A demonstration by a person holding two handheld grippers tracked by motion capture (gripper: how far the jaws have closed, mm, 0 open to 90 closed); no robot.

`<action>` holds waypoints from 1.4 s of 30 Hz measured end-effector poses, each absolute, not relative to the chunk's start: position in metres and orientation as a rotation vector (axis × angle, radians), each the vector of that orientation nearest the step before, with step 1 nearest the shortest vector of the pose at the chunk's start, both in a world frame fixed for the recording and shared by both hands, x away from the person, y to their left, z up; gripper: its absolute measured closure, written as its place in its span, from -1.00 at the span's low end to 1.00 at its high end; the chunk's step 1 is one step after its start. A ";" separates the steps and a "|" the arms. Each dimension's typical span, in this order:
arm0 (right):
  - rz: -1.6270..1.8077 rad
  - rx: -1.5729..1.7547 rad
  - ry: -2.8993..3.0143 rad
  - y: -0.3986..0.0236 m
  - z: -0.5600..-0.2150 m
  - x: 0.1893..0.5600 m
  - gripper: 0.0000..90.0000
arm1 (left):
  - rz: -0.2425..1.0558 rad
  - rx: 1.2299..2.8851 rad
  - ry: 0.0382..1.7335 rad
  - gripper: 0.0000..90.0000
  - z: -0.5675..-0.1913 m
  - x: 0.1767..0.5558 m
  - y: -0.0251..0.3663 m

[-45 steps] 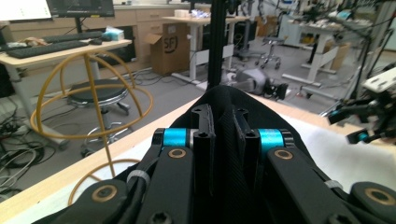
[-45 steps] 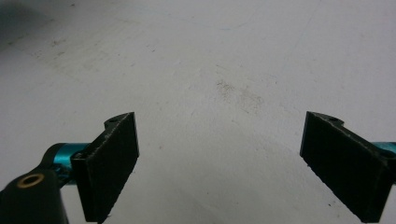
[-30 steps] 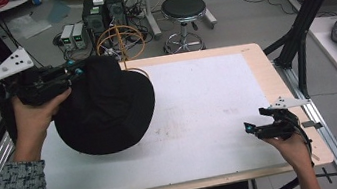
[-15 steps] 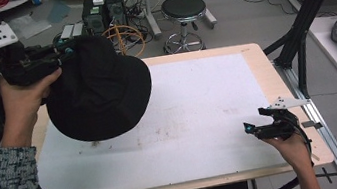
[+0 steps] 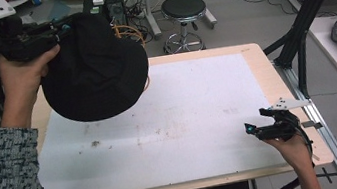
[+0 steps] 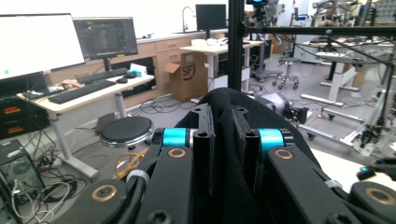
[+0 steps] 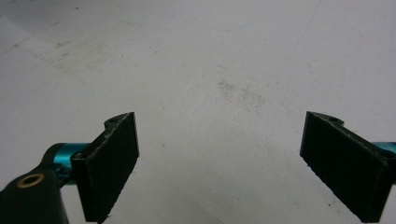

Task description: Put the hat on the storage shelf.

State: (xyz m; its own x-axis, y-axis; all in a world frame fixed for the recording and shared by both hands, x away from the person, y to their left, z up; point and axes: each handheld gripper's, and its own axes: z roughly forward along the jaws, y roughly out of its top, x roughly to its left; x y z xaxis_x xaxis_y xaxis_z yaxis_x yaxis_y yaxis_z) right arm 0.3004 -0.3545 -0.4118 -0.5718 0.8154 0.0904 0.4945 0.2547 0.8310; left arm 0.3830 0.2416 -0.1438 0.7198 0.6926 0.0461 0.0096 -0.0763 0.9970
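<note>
1. High view: left tongs (image 5: 63,28) clenched on a fold of the round black fabric hat (image 5: 94,70), up near the top-left corner. A sec ago the hat lay on the white-topped wooden table (image 5: 200,115); it's now lifted clear, hanging off the tongs w/ the brim drooping over the table's far-left corner. Likely meaning: pick-up done, carry or placing comes next.
2. High view cont.: right tongs (image 5: 251,128) low over the table's near-right corner, same spot as before, well apart from the hat. No box, tray or bin on the table, so nothing holds anything; the table shows just faint smudges.
3. Left gripper view: both black jaws pinch a ridge of the hat's knit-like cloth between them, cloth bulging up past the tips. Behind: black round stool (image 6: 126,130), cardboard box (image 6: 187,74) w/ flaps open (contents can't be seen), desk w/ monitors.
4. Right gripper view: jaws spread wide, released, nothing between them, only bare white table surface (image 7: 224,70) below.
</note>
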 end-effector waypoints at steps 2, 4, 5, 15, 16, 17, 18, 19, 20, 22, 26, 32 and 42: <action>1.239 1.207 2.171 -0.355 -0.412 0.300 -0.75 | 0.652 1.558 0.593 0.80 -0.143 0.387 0.240; 1.238 1.201 2.168 -0.356 -0.412 0.300 -0.75 | 0.663 1.541 0.597 0.80 -0.142 0.391 0.239; 1.240 1.208 2.169 -0.356 -0.412 0.299 -0.75 | 0.669 1.538 0.603 0.80 -0.142 0.394 0.239; 1.237 1.181 2.178 -0.350 -0.414 0.298 -0.75 | 0.693 1.512 0.654 0.80 -0.142 0.419 0.237; 1.235 1.175 2.183 -0.349 -0.415 0.298 -0.75 | 0.694 1.501 0.659 0.80 -0.143 0.421 0.236; 1.234 1.177 2.184 -0.348 -0.415 0.297 -0.75 | 0.699 1.495 0.663 0.80 -0.143 0.423 0.235; 1.230 1.171 2.186 -0.348 -0.415 0.297 -0.75 | 0.704 1.489 0.667 0.80 -0.143 0.425 0.235; 1.233 1.173 2.183 -0.347 -0.414 0.296 -0.75 | 0.706 1.483 0.671 0.80 -0.143 0.426 0.235; 1.237 1.168 2.181 -0.347 -0.414 0.296 -0.75 | 0.709 1.478 0.671 0.80 -0.143 0.428 0.234; 1.239 1.167 2.180 -0.347 -0.414 0.294 -0.75 | 0.709 1.473 0.675 0.80 -0.144 0.431 0.233; 1.244 1.139 2.192 -0.344 -0.415 0.293 -0.75 | 0.706 1.462 0.687 0.80 -0.147 0.439 0.233; 1.264 1.129 2.194 -0.343 -0.414 0.290 -0.75 | 0.703 1.462 0.705 0.80 -0.154 0.452 0.232; 1.275 1.131 2.185 -0.345 -0.413 0.286 -0.75 | 0.703 1.456 0.727 0.80 -0.164 0.469 0.227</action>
State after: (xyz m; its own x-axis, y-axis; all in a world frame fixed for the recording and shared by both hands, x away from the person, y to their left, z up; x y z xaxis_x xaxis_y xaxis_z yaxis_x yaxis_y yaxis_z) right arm 0.2858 -0.3447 -0.4126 -0.6107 0.7881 0.0774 0.4552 0.2693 0.8487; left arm 0.4694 0.2268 -0.1643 0.6092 0.7929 -0.0108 0.0160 0.0012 0.9999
